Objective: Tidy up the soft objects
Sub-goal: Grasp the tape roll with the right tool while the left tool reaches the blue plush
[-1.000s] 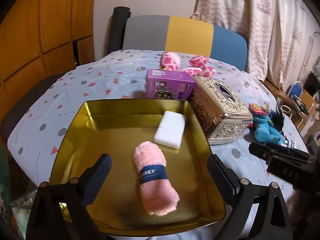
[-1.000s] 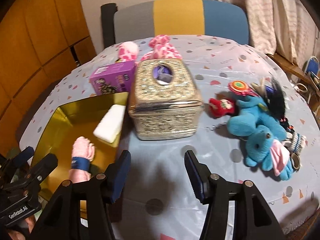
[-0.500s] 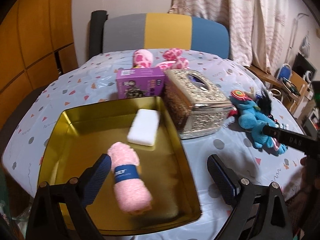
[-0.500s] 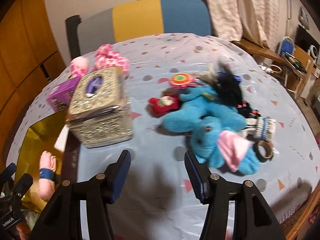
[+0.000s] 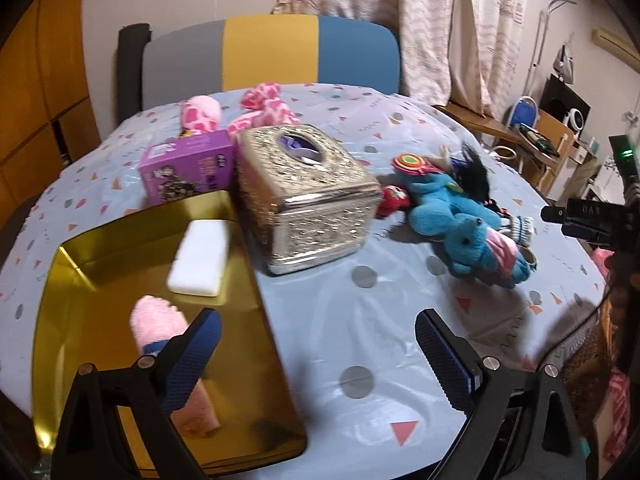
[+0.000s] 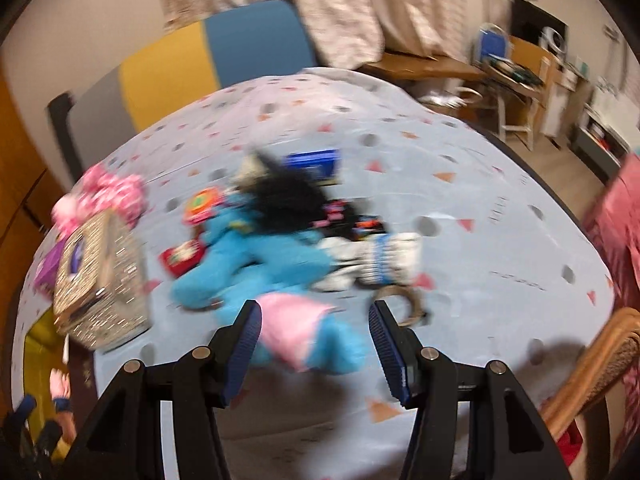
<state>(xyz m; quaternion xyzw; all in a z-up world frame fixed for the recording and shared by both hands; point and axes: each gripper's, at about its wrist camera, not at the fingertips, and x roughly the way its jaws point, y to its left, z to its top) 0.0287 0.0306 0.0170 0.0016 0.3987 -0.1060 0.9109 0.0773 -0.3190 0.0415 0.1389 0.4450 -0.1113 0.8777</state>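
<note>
Soft toys lie in a heap on the right side of the counter (image 5: 360, 320): we see a blue plush toy (image 5: 452, 216) with a pink patch, a small red one (image 5: 394, 200) just beside it, and pink spotted toys (image 5: 260, 108) at the far edge. Our left claw (image 5: 316, 356) hangs open and empty over the gold tray (image 5: 100, 248), which holds a rolled pink towel (image 5: 156, 324) and a white sponge (image 5: 200, 256). Our right claw (image 6: 314, 344) stands open above the blue toy, gripping nothing. A silver tissue box (image 5: 308, 196) sits between tray and toys.

White letters "DA" partly legible on the right tool's (image 5: 592, 220) black body, purple box (image 5: 188, 166) print unreadable
</note>
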